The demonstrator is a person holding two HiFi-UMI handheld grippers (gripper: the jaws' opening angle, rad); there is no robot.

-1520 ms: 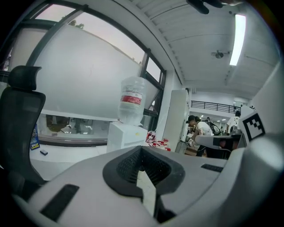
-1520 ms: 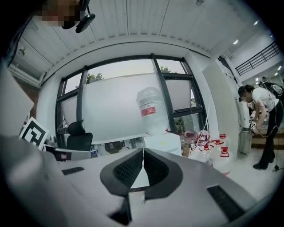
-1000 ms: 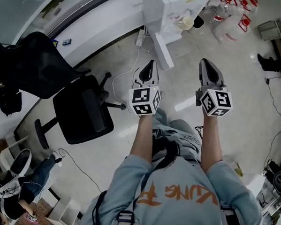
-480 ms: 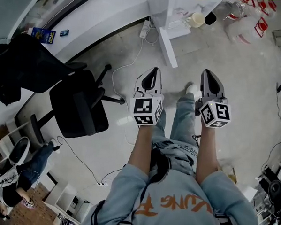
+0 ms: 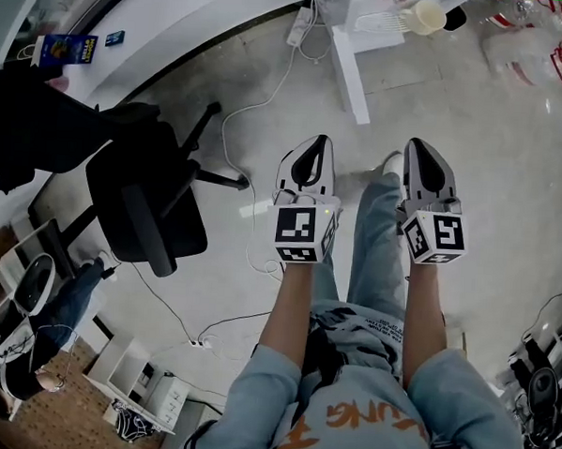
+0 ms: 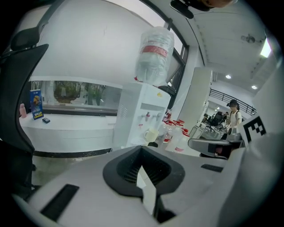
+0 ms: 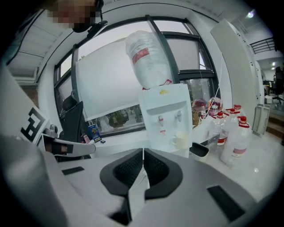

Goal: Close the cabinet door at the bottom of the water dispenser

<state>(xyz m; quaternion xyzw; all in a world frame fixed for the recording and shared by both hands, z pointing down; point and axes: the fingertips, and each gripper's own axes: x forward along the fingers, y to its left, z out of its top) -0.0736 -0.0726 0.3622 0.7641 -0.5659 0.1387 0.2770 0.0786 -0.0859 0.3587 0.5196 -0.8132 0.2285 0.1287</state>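
Observation:
The white water dispenser (image 7: 166, 117) stands ahead with an upturned clear bottle (image 7: 148, 57) on top; the left gripper view shows the dispenser (image 6: 144, 115) too. In the head view only its base (image 5: 367, 12) shows at the top edge, and its white cabinet door (image 5: 350, 77) swings out over the floor. A pale cup (image 5: 428, 15) sits on the dispenser's drip shelf. My left gripper (image 5: 316, 142) and right gripper (image 5: 419, 144) hang side by side in the air, well short of the door, both shut and empty. The gripper bodies hide the cabinet in both gripper views.
A black office chair (image 5: 145, 212) stands at the left. A power strip (image 5: 301, 27) and a cable (image 5: 234, 141) lie on the floor near the dispenser. Several red-capped water bottles (image 7: 237, 137) stand at its right. My leg (image 5: 373, 252) is under the grippers.
Both grippers have sunk, still side by side and shut. The dispenser and its door have slid toward the head view's top edge, and my leg has stepped forward.

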